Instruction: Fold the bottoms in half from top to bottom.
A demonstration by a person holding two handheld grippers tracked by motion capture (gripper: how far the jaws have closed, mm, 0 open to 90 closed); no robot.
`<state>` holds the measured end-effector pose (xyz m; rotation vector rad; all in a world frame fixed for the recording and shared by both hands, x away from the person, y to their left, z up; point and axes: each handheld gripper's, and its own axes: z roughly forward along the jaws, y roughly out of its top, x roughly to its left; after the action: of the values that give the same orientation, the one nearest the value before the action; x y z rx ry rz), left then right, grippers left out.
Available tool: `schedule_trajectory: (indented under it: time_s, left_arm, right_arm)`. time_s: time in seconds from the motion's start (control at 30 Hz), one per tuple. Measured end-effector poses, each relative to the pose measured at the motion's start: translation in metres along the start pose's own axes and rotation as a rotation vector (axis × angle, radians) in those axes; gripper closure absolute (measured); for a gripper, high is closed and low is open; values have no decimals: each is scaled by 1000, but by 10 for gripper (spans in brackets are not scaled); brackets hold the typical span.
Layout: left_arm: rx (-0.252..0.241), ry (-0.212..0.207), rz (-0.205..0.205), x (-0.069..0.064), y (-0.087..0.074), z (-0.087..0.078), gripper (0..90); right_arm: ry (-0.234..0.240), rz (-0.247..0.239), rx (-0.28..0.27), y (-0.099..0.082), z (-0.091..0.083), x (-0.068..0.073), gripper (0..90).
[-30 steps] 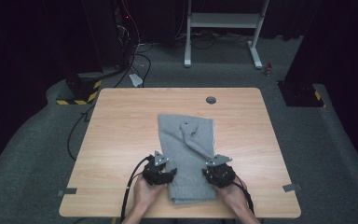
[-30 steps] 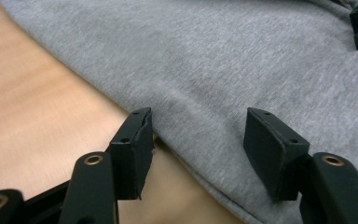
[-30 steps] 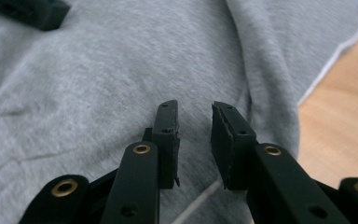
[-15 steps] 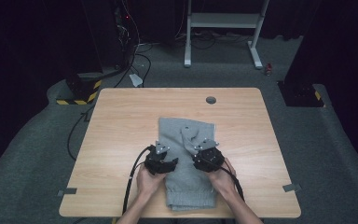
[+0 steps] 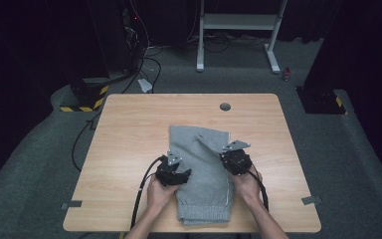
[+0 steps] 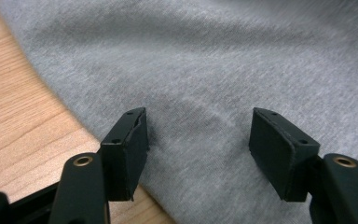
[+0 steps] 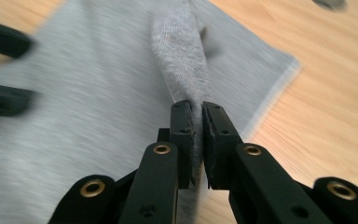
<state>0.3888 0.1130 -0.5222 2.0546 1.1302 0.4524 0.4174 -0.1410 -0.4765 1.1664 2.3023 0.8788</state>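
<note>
A grey knit garment [image 5: 201, 181] lies folded on the wooden table [image 5: 129, 124], its ribbed hem toward the person. My right gripper [image 5: 231, 157] is at the garment's right side. Its jaws have just been closing and now pinch a raised fold of the grey garment [image 7: 98, 93]; my right gripper [image 7: 198, 109] holds that ridge upright. My left gripper [image 5: 179, 173] rests at the garment's left edge. In its own view my left gripper [image 6: 198, 126] stands open over the grey garment [image 6: 214, 56], jaws just opening wider, nothing pinched. My left gripper [image 7: 9, 70] also shows blurred across the cloth.
A round cable hole [image 5: 224, 106] sits near the table's far edge. Tape marks [image 5: 73, 204] lie at the front corners. Beyond the table stand a white frame [image 5: 238, 22], black boxes with striped edges [image 5: 82, 94] and loose cables on grey carpet.
Both hands moved away from the front edge up the garment. The right gripper then shifted right and shut on a fold of cloth. The left gripper's jaws widened slightly.
</note>
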Motion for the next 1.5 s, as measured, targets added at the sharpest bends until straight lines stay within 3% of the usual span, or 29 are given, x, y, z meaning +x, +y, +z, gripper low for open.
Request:
schedule_trajectory:
  time_s: [0.03,0.07,0.17,0.23,0.33,0.4,0.5,0.53,0.57,0.67,0.73,0.87,0.9,0.97,1.03,1.17,1.27,1.37,1.47,1.5]
  left_arm:
    - [-3,1,0,0,0,0,371]
    - [-3,1,2,0,0,0,370]
    - [-3,2,1,0,0,0,370]
    - [-1,5,7,-1,0,0,371]
    - [10,-6,21,-2,-1,-2,371]
    - [18,-13,29,-3,-3,-5,371]
    - [26,-22,33,-5,-9,-13,371]
    - [26,-22,33,-5,-9,-13,371]
    - [34,-32,44,-8,-15,-21,371]
    - [70,-55,41,-10,-16,-27,371]
    - [79,-71,24,-6,-10,-26,371]
    - [66,-51,17,2,1,-23,380]
    - [57,-28,2,8,11,-19,384]
    - [52,-21,-3,11,15,-18,388]
    - [41,19,-34,24,29,-11,394]
    - [62,70,-53,37,39,-1,398]
    - [64,75,-58,42,42,7,401]
    - [91,75,-54,45,40,16,417]
    - [112,75,-49,45,36,23,417]
    - [115,78,-46,44,37,23,417]
  right_arm:
    - [-8,47,50,-10,9,-13,812]
    - [-10,64,79,-15,15,-18,776]
    - [-35,102,57,-21,13,-21,662]
    - [-68,61,4,-19,2,-13,624]
    - [-46,-36,-49,-17,-9,6,615]
    - [-19,-83,-7,-18,-5,18,616]
    - [57,-96,69,-30,8,27,649]
    - [57,-96,69,-30,8,27,649]
    - [93,-70,30,-42,2,34,670]
    - [105,-129,40,-47,-6,43,670]
    - [135,-143,42,-44,-8,42,669]
    - [146,-90,-6,-28,-7,30,668]
    - [117,-83,-16,-12,-1,23,667]
    - [96,-64,-24,-1,4,18,658]
    - [63,-43,-45,15,11,12,643]
    - [42,-34,-34,33,24,10,619]
    - [29,-32,-13,40,36,10,599]
    - [25,-39,17,43,48,13,646]
    - [34,-16,56,42,56,11,792]
    - [27,-32,66,42,57,10,838]
